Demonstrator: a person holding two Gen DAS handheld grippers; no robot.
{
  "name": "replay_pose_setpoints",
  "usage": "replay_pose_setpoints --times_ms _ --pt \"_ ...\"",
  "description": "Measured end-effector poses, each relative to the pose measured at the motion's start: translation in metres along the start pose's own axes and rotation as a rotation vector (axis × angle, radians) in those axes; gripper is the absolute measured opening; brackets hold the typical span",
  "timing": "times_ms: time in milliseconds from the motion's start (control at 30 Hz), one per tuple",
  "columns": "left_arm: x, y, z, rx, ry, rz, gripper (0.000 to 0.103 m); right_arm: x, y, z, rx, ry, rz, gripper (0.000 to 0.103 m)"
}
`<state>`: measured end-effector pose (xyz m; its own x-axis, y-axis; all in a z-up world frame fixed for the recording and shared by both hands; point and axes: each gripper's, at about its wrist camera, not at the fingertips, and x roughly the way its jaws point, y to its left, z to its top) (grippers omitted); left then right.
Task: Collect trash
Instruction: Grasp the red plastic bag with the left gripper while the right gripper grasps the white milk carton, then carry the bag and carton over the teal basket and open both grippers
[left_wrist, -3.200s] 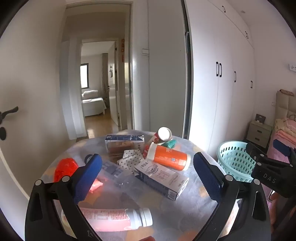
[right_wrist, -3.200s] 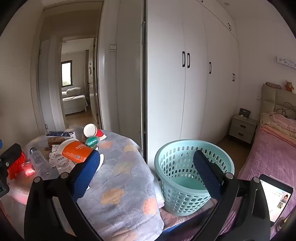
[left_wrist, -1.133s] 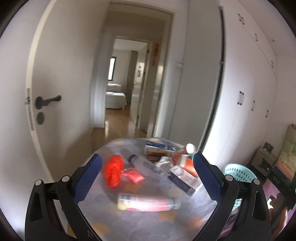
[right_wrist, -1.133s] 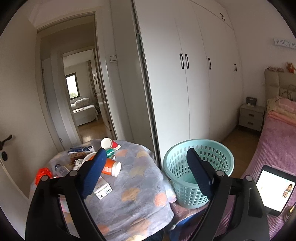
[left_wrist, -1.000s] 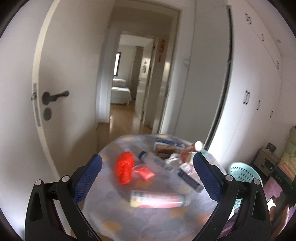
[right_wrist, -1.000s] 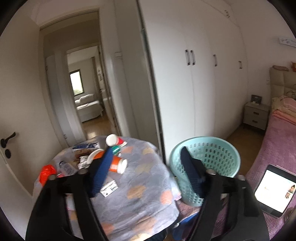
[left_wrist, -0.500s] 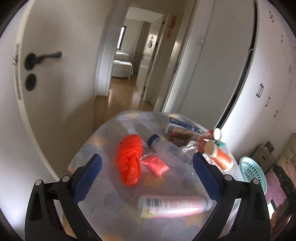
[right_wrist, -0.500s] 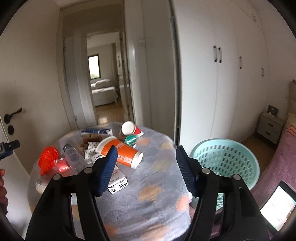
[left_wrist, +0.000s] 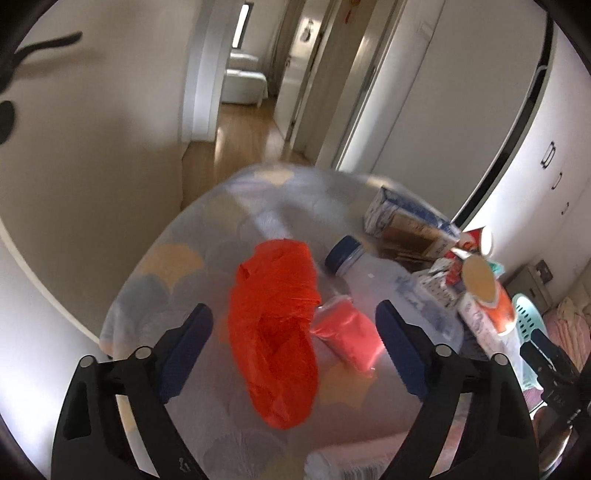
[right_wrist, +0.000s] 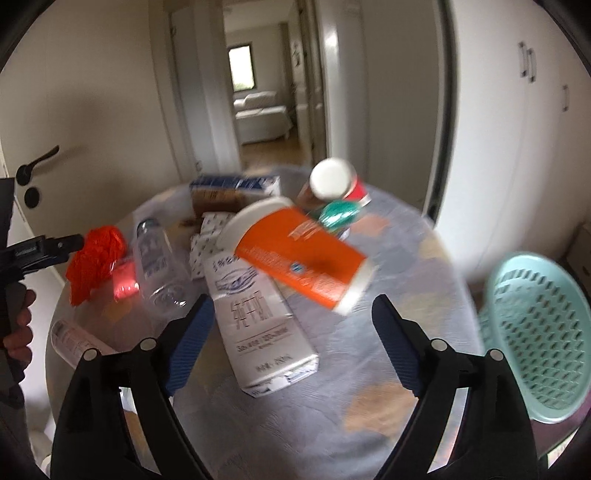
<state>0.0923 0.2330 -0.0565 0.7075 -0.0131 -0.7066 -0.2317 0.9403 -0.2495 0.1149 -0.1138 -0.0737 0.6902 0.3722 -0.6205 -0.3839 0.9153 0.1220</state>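
My left gripper (left_wrist: 291, 328) is open above a crumpled red plastic bag (left_wrist: 275, 325) that lies between its fingers on the round table (left_wrist: 177, 266). A small pink packet (left_wrist: 347, 338) lies just right of the bag. My right gripper (right_wrist: 291, 321) is open above a white milk carton (right_wrist: 258, 321) and an orange paper cup (right_wrist: 306, 254) that lies across it. A clear plastic bottle (right_wrist: 159, 266) lies left of the carton. The teal laundry basket (right_wrist: 535, 332) stands off the table's right side.
A blue and brown carton (right_wrist: 232, 192), a red paper cup (right_wrist: 332, 184), a teal ball of trash (right_wrist: 338, 216) and patterned wrappers (right_wrist: 207, 243) lie at the table's far side. A pink bottle (right_wrist: 74, 341) lies near the left edge. A door and white wardrobes stand behind.
Both grippers have moved closer to the table. The left one has come down over the red bag; the right one has swung left, over the carton and the orange cup.
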Motion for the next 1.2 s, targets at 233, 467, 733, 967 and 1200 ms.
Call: replay_pose_setpoints --times_ms 233,467,733,967,1200 --pt "0.038 0.006 0.003 -0.023 0.1 -0.002 0.071 0.04 0.014 -0.002 -0.053 0.115 0.009 0.085" --pt "0.041 0.003 0.002 0.007 0.107 0.02 0.036 0.058 0.025 -0.002 -0.1 0.16 -0.016 0.085" --pt "0.004 -0.011 0.004 0.034 0.028 0.008 0.033 0.071 0.034 0.001 -0.136 0.194 0.013 0.059" --pt "-0.033 -0.037 0.009 0.075 -0.036 -0.056 0.033 0.038 0.036 -0.004 -0.092 0.17 0.126 0.051" --pt "-0.052 -0.09 0.013 0.156 -0.071 -0.144 0.033 -0.004 0.029 0.003 -0.002 0.135 0.293 0.051"
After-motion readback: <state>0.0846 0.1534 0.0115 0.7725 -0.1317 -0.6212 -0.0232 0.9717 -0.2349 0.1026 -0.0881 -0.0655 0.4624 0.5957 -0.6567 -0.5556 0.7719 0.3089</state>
